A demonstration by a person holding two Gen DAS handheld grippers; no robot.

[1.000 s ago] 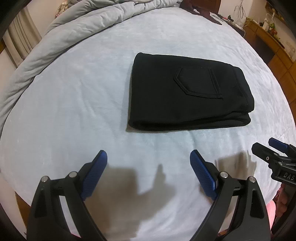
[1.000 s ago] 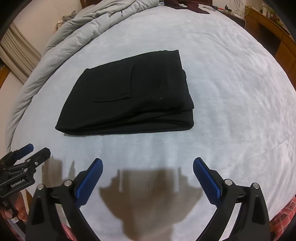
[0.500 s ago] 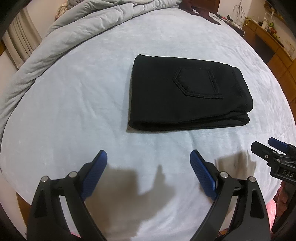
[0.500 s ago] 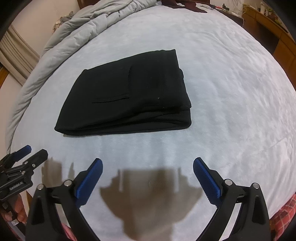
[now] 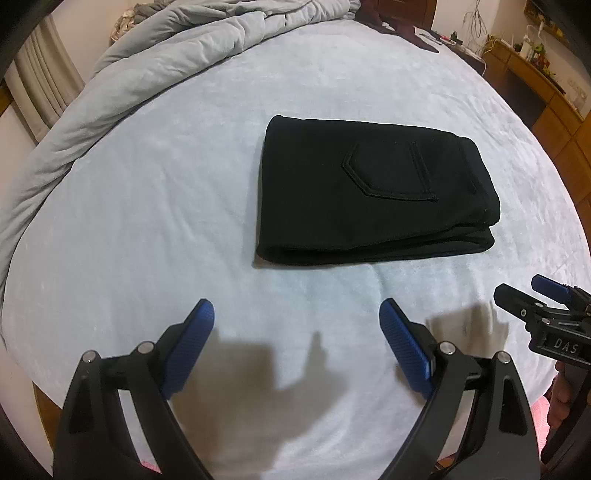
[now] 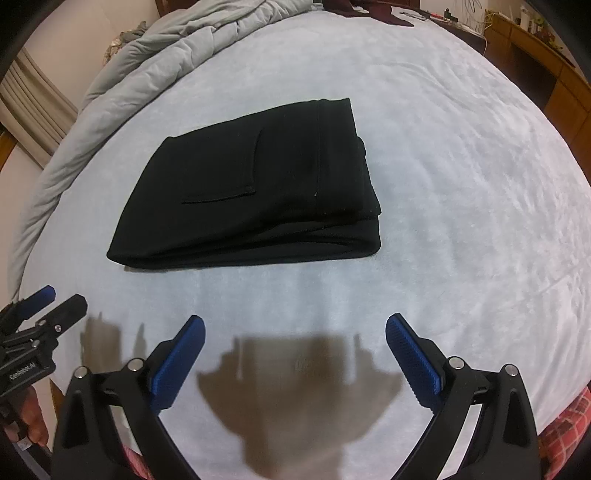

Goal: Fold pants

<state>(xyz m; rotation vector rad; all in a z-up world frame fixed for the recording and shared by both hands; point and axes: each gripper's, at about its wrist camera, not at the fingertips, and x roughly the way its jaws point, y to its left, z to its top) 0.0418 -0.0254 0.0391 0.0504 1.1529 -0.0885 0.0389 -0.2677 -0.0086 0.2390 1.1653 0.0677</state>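
Observation:
Black pants [image 5: 369,188] lie folded into a thick rectangle on the pale blue bed, back pocket facing up. They also show in the right wrist view [image 6: 258,184]. My left gripper [image 5: 297,314] is open and empty, held back near the bed's front edge, well short of the pants. My right gripper [image 6: 295,328] is open and empty too, also back from the pants. Each gripper shows at the edge of the other's view: the right one [image 5: 532,295], the left one [image 6: 55,299].
A rumpled grey duvet [image 5: 147,66] runs along the far left of the bed [image 5: 147,221]. Dark clothing [image 5: 399,22] lies at the far end. Wooden furniture [image 5: 546,96] stands at the right. The pale sheet spreads all around the pants.
Both grippers have drawn back slightly from the pants and stay open. The pants have not moved.

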